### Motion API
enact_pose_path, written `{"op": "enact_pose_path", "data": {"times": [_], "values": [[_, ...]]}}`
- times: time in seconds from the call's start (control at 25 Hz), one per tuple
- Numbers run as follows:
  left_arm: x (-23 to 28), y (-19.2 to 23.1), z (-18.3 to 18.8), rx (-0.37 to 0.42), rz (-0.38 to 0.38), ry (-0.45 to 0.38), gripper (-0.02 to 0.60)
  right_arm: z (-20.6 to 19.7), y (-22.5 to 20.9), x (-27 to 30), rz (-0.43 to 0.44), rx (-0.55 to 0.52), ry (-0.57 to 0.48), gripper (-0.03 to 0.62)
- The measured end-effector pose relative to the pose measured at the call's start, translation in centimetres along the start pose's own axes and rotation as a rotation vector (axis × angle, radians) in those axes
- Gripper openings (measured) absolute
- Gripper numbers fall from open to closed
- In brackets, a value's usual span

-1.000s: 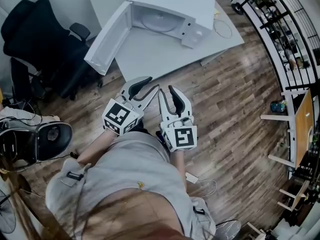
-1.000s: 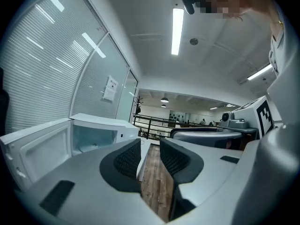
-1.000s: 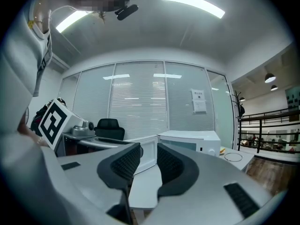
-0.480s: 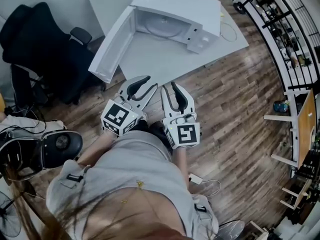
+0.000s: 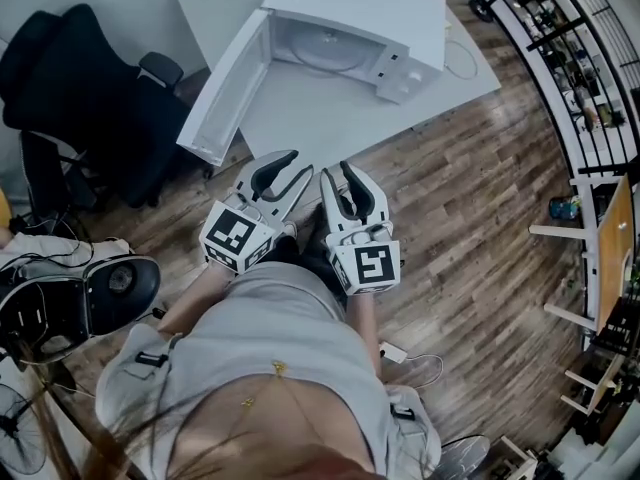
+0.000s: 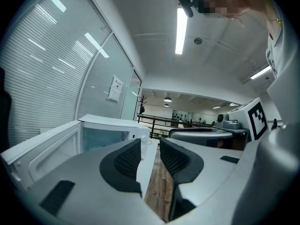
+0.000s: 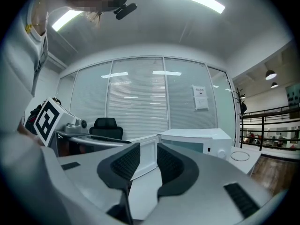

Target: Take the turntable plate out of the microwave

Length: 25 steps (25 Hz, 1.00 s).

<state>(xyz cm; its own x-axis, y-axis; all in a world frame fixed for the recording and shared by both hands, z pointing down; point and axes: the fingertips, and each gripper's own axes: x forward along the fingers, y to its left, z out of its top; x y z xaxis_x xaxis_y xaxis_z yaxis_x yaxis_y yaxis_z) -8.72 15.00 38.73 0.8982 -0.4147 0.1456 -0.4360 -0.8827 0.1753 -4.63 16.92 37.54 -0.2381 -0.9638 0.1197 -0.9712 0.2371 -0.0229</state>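
- On the far left, a black office chair (image 5: 80, 98) stands on the wooden floor (image 5: 470, 218), close to the corner of a white table (image 5: 310, 123).
- The microwave door (image 5: 222, 86) hangs wide open, swung out to the left past the table's edge.
- The left gripper (image 5: 303, 164) is held low in front of the person's body, just short of the table's near edge and pointing toward the microwave. Its jaws stand a narrow gap apart, and its ribbed black pads (image 6: 127, 159) have nothing between them.
- The right gripper (image 5: 335, 171) sits just beside the left one, almost parallel to it. Its jaws are also narrowly parted, with only air between the pads (image 7: 125, 165).
- The white microwave (image 5: 375, 8) sits on the table, well apart from both grippers, its cavity facing the person.
- The turntable plate (image 5: 322, 50) lies flat on the floor of the open cavity, pale and round.
- A thin white ring (image 5: 462, 60) lies on the table just right of the microwave.
- At the far right, a black railing and shelving (image 5: 570, 58) curve along the room's edge.
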Motion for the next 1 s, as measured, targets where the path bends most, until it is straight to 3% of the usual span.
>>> {"op": "enact_pose_path", "data": {"times": [0.36, 0.76, 1.0], "values": [[2.2, 0.8, 0.0, -0.017, 0.033, 0.012, 0.126, -0.1, -2.4, 1.2, 0.023, 0.025, -0.005, 0.120], [9.6, 3.5, 2.5, -0.005, 0.075, -0.007, 0.126, 1.6, -8.8, 5.7, 0.074, 0.015, -0.031, 0.120], [13.8, 5.2, 4.8, -0.011, 0.122, -0.044, 0.126, 3.2, -12.3, 8.7, 0.145, -0.005, -0.039, 0.120]]}}
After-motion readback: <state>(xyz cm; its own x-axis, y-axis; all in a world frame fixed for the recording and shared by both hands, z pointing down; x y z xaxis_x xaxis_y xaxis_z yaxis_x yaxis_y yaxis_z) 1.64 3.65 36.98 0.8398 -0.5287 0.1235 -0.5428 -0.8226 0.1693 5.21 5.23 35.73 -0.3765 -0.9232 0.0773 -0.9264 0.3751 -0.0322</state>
